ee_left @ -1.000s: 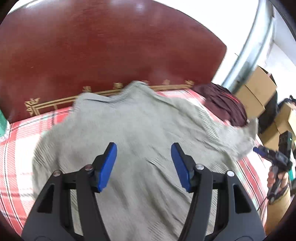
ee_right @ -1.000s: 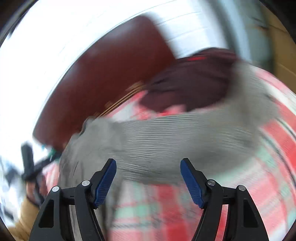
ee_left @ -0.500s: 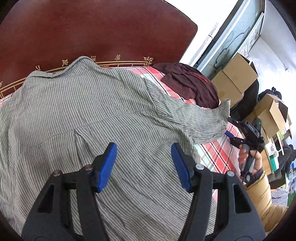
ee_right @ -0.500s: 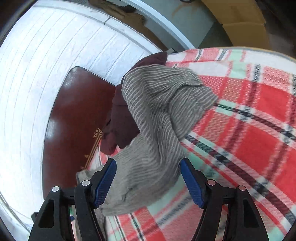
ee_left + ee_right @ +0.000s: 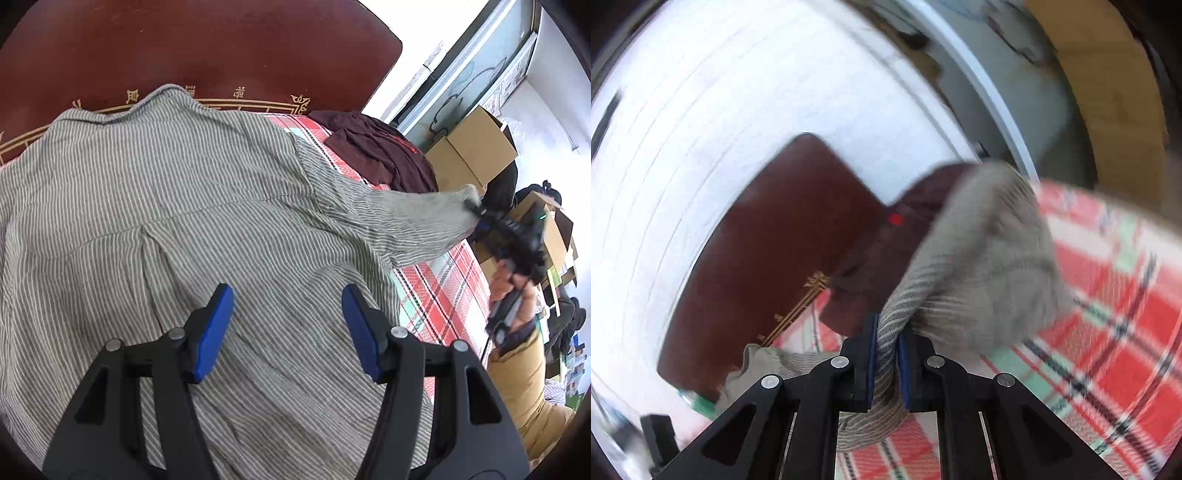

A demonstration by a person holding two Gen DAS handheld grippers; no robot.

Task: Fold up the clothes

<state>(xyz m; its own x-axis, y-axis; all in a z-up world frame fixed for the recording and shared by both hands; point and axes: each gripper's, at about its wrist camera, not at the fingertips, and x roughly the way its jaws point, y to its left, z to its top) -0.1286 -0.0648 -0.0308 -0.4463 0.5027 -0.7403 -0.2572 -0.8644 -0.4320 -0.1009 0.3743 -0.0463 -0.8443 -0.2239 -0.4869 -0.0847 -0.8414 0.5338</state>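
Observation:
A grey striped shirt (image 5: 184, 206) lies spread back-up over the red plaid bedspread (image 5: 439, 288), collar toward the dark red headboard (image 5: 184, 44). My left gripper (image 5: 288, 325) hangs open above the shirt's lower back, nothing between its blue pads. The shirt's right sleeve (image 5: 417, 218) is stretched out to the right and lifted off the bed. My right gripper (image 5: 886, 354) is shut on that sleeve (image 5: 979, 266) near the cuff; the same gripper (image 5: 480, 214) shows in the left wrist view, held by a hand.
A maroon garment (image 5: 384, 151) lies bunched at the bed's far right corner, just behind the sleeve. Cardboard boxes (image 5: 476, 147) stand beside the bed on the right, under a window. A person's tan sleeve (image 5: 517, 380) is at the right edge.
My right gripper has closed on the sleeve, which was loose between its open pads, and lifted it outward. My left gripper stays open, shifted slightly over the shirt.

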